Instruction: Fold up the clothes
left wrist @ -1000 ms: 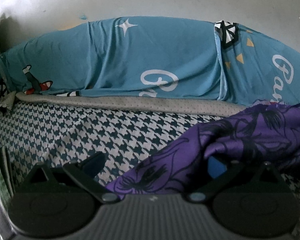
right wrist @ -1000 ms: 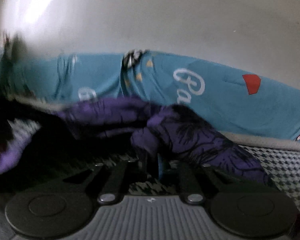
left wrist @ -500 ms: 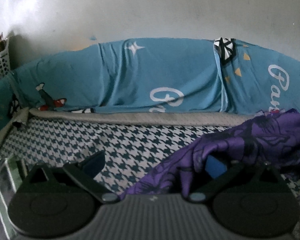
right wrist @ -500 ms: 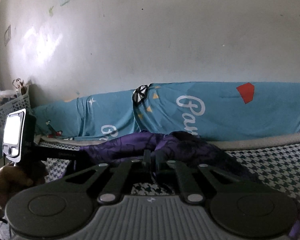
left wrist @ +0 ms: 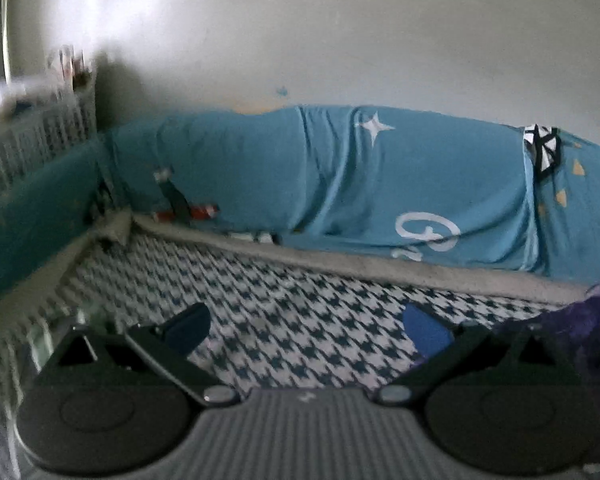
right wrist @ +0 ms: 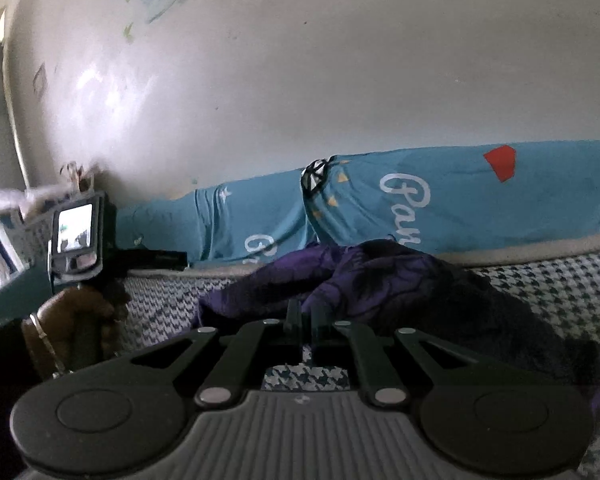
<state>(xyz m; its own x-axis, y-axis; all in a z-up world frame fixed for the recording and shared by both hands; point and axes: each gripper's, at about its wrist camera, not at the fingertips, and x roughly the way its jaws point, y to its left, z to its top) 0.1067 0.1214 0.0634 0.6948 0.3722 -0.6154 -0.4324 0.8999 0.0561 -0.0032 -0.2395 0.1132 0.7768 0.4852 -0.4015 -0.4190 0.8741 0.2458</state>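
Purple garment (right wrist: 380,280) pinched by right gripper (right wrist: 306,320); left gripper (left wrist: 306,326) spread, empty

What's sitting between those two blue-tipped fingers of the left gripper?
Only bare houndstooth bedcover, in the left wrist view; the purple garment lies outside them.
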